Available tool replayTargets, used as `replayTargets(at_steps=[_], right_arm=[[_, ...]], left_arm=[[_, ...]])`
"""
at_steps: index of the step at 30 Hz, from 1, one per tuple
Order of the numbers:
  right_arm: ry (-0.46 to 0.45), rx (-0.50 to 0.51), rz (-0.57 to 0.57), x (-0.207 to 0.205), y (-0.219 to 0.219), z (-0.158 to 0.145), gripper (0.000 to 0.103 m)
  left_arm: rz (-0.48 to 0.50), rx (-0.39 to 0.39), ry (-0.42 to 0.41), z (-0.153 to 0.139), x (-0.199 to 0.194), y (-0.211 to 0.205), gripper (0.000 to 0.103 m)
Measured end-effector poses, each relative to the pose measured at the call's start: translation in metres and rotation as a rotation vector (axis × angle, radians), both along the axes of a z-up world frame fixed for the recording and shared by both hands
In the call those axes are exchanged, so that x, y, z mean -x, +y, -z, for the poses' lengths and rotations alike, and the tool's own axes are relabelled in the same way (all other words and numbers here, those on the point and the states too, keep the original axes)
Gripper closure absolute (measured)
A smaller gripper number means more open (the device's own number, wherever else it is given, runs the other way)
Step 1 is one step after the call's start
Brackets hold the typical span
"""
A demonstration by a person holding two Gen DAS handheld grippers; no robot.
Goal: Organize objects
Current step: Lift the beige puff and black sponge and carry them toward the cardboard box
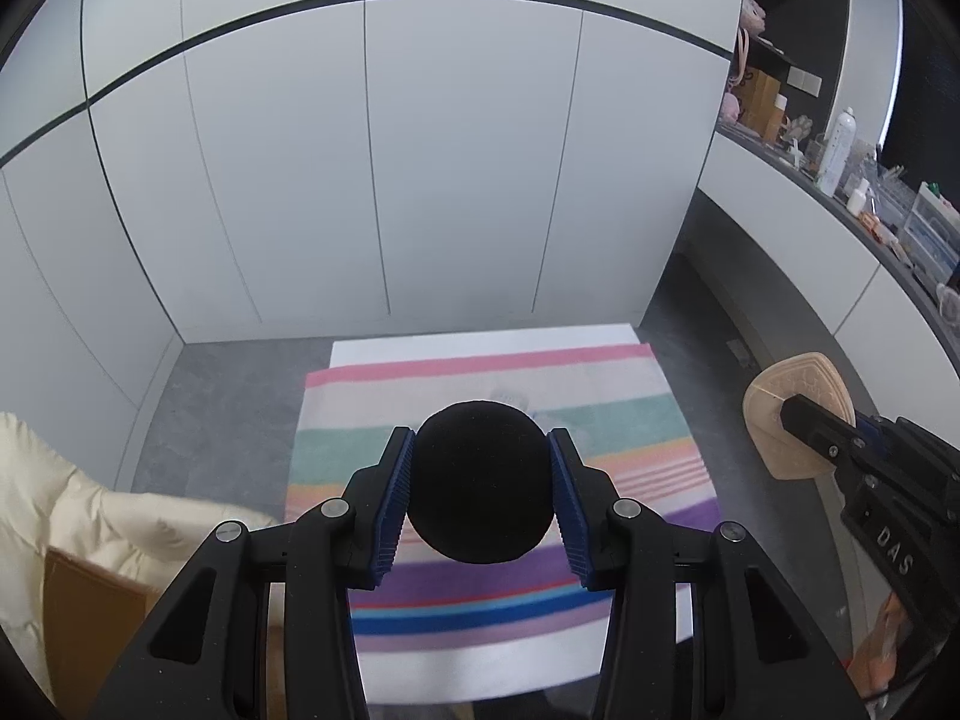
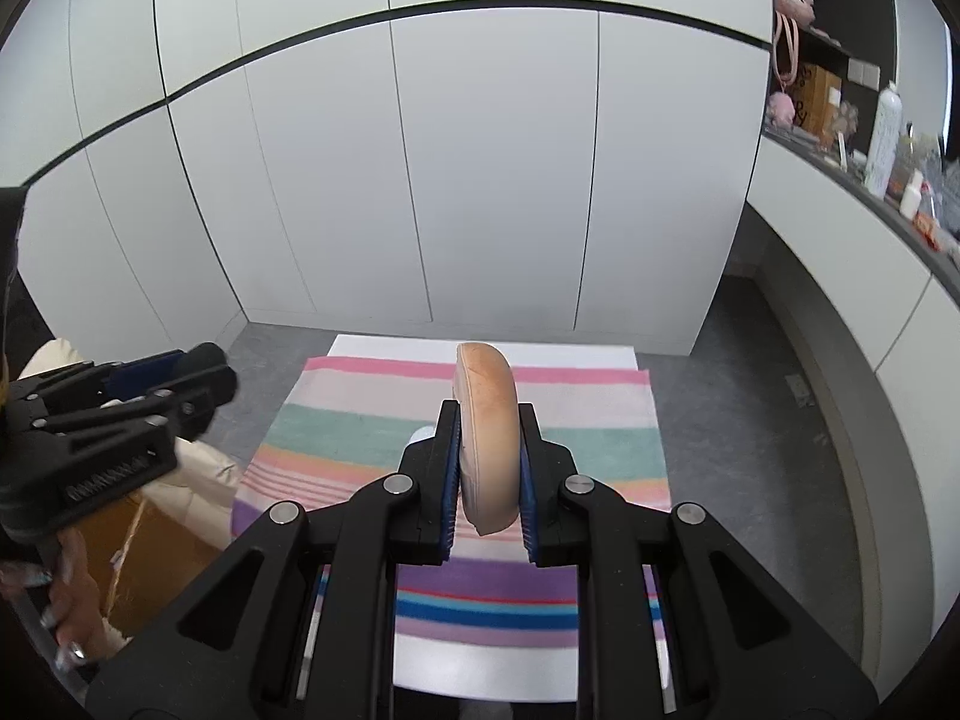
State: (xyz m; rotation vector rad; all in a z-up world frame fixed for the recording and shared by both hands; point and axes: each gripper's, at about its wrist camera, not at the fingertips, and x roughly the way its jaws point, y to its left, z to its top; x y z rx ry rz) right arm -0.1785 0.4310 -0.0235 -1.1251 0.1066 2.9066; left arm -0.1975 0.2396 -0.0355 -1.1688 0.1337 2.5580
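Observation:
My left gripper point(image 1: 480, 438) is shut on a round black sponge puff point(image 1: 480, 492), held in the air above a striped towel point(image 1: 600, 420) on a white table point(image 1: 480, 339). My right gripper point(image 2: 487, 414) is shut on a beige cushion puff point(image 2: 486, 420) that stands on edge between the blue pads, also above the striped towel point(image 2: 360, 426). In the left wrist view the right gripper point(image 1: 801, 414) shows at the right edge with the beige puff point(image 1: 774, 414). The left gripper point(image 2: 207, 372) shows at the left of the right wrist view. A small pale object point(image 2: 420, 435) lies on the towel, mostly hidden.
White cabinet doors point(image 1: 420, 180) stand behind the table, with grey floor point(image 1: 228, 390) around it. A counter point(image 1: 870, 222) on the right holds bottles and several small boxes. A cream jacket point(image 1: 72, 498) and a cardboard box point(image 1: 90, 612) lie at the left. A person's hand point(image 2: 66, 600) holds the left gripper.

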Motion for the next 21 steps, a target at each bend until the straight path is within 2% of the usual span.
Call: replayTargets(at_steps=[5, 13, 21], right_arm=[[-0.017, 0.044, 0.011, -0.029, 0.007, 0.005, 0.086], [-0.012, -0.002, 0.029, -0.074, 0.006, 0.0, 0.086], [-0.045, -0.021, 0.041, -0.12, 0.002, 0.007, 0.086]], left_arm=[[0.024, 0.006, 0.012, -0.004, -0.032, -0.013, 0.058], [0.087, -0.003, 0.034, -0.019, -0.085, -0.027, 0.058], [0.082, -0.015, 0.008, -0.016, -0.122, -0.047, 0.058]])
